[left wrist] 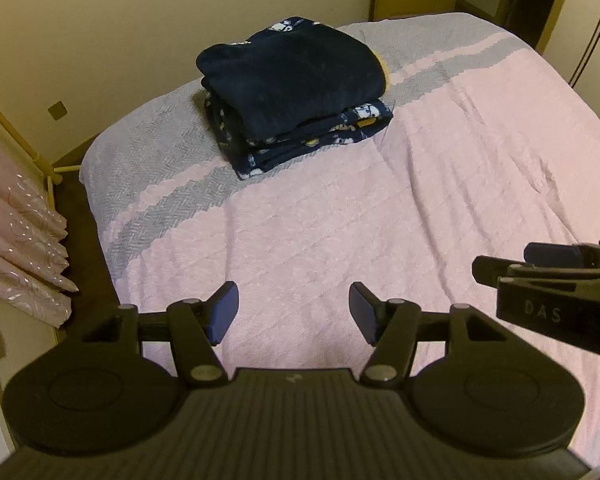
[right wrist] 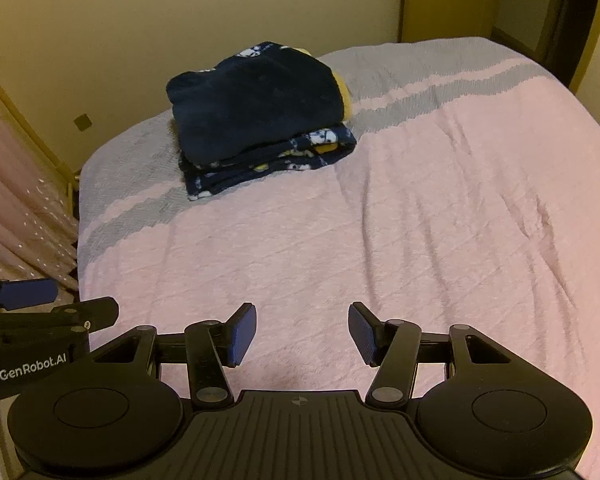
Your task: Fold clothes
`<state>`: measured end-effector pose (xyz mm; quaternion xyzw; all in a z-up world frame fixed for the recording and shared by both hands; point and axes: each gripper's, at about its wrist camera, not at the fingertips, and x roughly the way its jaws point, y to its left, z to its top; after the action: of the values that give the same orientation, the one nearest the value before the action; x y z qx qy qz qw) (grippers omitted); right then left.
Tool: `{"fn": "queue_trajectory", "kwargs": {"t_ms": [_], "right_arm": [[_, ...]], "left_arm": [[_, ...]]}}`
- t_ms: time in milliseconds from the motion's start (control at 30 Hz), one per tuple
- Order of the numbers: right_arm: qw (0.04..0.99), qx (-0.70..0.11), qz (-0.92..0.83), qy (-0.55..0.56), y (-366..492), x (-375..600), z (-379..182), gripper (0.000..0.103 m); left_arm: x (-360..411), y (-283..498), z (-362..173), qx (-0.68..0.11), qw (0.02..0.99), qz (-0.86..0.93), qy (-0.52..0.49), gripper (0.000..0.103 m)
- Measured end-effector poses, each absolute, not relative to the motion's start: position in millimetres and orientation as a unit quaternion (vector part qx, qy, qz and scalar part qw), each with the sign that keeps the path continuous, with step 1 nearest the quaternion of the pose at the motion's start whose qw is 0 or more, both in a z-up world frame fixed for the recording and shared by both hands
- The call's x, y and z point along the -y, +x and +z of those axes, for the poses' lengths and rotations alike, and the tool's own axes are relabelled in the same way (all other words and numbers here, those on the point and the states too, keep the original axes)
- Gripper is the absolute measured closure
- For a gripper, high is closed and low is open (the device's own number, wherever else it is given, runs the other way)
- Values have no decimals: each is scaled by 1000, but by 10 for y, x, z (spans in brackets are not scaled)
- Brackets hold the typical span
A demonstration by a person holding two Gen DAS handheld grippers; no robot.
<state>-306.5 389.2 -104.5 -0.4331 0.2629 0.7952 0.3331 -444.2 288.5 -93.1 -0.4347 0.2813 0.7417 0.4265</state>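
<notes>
Left wrist view shows the left gripper (left wrist: 294,312) over the pink bedspread (left wrist: 340,220), jaws open with nothing between them. Right wrist view shows the right gripper (right wrist: 302,334) just beside it, jaws also spread wide and empty. The stack of clothes (left wrist: 294,92) sits well apart from both, near the far left corner of the bed (left wrist: 112,152), on the grey striped end. It looks like 2 dark navy fleece pieces already folded, a plain one on top of a printed one, with something yellow peeking out at the right. I judge them soft, thick and light, apt to slump and unfold if lifted by 1 corner. Better to pinch through the folded edges on both sides, or slide under the bottom layer.
</notes>
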Motion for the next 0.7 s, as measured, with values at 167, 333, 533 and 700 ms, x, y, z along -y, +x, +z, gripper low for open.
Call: {"fn": "queue_trajectory", "kwargs": {"t_ms": [167,333,533,700], "right_arm": [[330,-270,792,-436,-3084,-4047,-1135,48],[328,-273,790,-440,-3129,-4189,-1210,48],[325,-277,789,-442,-3175,-4310,-1270,48],[323,-277,788,-445,-3227,-4388,-1311,48]], "left_arm": [[-3033,-4475,-1042,-285,417,740,-445,45],[-3191,-4504,-1130,-286,412,737,-454,45],[-3339,-4533,-1192,-286,407,739,-454,45],[-3439,-4571,-1241,-288,402,743,-451,45]]}}
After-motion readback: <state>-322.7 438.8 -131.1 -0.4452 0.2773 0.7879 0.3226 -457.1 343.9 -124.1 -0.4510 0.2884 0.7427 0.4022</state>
